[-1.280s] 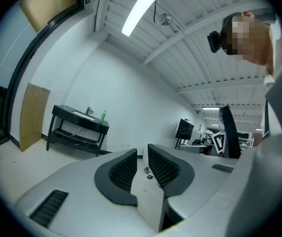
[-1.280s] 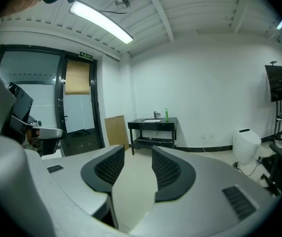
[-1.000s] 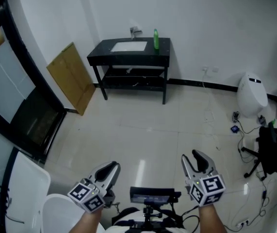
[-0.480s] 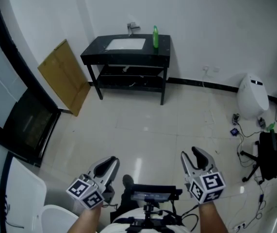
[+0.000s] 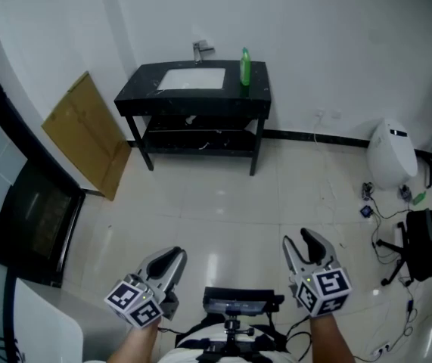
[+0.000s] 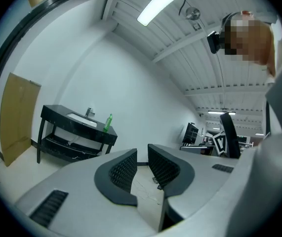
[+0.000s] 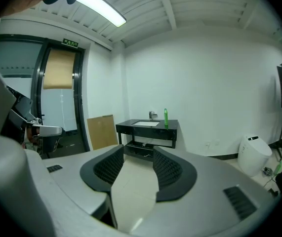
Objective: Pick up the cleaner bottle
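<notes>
The bottle (image 5: 244,66) is stood upright at the surface's (image 5: 200,95) back right corner, far ahead. The right tool (image 5: 306,248), jaws just opened wider and empty, is lined up nearer; the left tool (image 5: 167,262) is held narrow, empty.

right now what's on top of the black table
A green cleaner bottle stands upright right of a white basin; a faucet rises behind the basin. The shelf below is partly covered by the tabletop.

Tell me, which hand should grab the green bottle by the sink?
Probably the right: the green cleaner bottle stands on the washstand's right end, ahead of the right hand-held gripper, whose empty jaws have just been opening.
</notes>
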The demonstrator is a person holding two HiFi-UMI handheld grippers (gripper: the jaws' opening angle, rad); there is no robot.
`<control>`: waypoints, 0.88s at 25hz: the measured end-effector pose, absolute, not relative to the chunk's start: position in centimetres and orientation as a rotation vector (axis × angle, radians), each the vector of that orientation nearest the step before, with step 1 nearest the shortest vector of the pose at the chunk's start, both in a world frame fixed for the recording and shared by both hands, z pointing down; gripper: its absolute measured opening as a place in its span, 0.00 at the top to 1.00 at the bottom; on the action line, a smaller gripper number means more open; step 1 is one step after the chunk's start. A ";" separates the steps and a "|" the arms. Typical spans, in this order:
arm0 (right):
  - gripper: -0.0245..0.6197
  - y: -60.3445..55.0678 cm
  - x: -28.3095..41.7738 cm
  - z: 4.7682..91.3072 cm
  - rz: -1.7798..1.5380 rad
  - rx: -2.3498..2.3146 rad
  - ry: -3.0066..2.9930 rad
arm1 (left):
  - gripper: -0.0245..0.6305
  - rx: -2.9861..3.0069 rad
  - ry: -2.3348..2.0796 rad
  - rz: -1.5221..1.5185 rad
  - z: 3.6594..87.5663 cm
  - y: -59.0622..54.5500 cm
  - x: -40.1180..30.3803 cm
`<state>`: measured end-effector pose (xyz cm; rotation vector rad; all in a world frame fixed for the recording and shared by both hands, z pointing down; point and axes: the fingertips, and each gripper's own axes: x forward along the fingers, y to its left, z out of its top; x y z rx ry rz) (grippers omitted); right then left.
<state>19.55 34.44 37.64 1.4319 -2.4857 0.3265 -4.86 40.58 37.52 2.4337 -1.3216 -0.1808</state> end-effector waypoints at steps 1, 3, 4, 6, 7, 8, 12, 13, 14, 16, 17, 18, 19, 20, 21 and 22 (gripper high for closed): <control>0.66 33.6 18.8 37.5 0.322 1.439 -2.480 | 0.85 2.437 -1.315 -0.182 37.5 39.6 -5.7; 0.66 32.3 17.4 37.4 0.314 1.448 -2.471 | 0.85 2.445 -1.301 -0.185 37.4 38.0 -7.2; 0.66 31.7 16.9 37.5 0.313 1.454 -2.466 | 0.85 2.449 -1.293 -0.185 37.4 37.2 -7.8; 0.66 30.6 16.0 37.4 0.321 1.476 -2.454 | 0.85 2.453 -1.275 -0.183 37.5 35.7 -8.8; 0.66 30.0 15.6 37.4 0.323 1.484 -2.450 | 0.85 2.454 -1.267 -0.182 37.6 35.0 -9.1; 0.66 29.3 15.3 37.3 0.321 1.489 -2.445 | 0.85 2.454 -1.258 -0.181 37.6 34.2 -9.4; 0.66 26.1 15.3 37.3 0.317 1.509 -2.432 | 0.85 2.459 -1.231 -0.175 37.8 31.2 -9.2; 0.66 25.1 15.3 37.4 0.321 1.510 -2.436 | 0.85 2.460 -1.230 -0.174 37.8 30.3 -9.2; 0.66 23.9 15.3 37.6 0.324 1.507 -2.442 | 0.85 2.460 -1.232 -0.173 37.8 29.2 -9.1; 0.66 21.3 15.3 38.1 0.323 1.492 -2.454 | 0.85 2.458 -1.244 -0.172 37.9 26.9 -9.1; 0.66 19.9 15.2 38.3 0.325 1.482 -2.460 | 0.85 2.455 -1.254 -0.171 38.0 25.7 -9.1; 0.66 18.5 15.0 38.5 0.329 1.472 -2.468 | 0.85 2.449 -1.266 -0.171 38.2 24.4 -9.2; 0.66 17.0 14.8 38.7 0.333 1.460 -2.476 | 0.85 2.441 -1.278 -0.171 38.3 23.1 -9.3; 0.66 15.5 14.5 38.7 0.333 1.445 -2.483 | 0.85 2.432 -1.289 -0.173 38.4 21.7 -9.5; 0.66 13.9 14.2 38.5 0.327 1.427 -2.489 | 0.85 2.424 -1.299 -0.174 38.3 20.4 -9.5; 0.66 12.4 14.0 38.3 0.318 1.410 -2.496 | 0.85 2.419 -1.309 -0.174 38.3 19.0 -9.5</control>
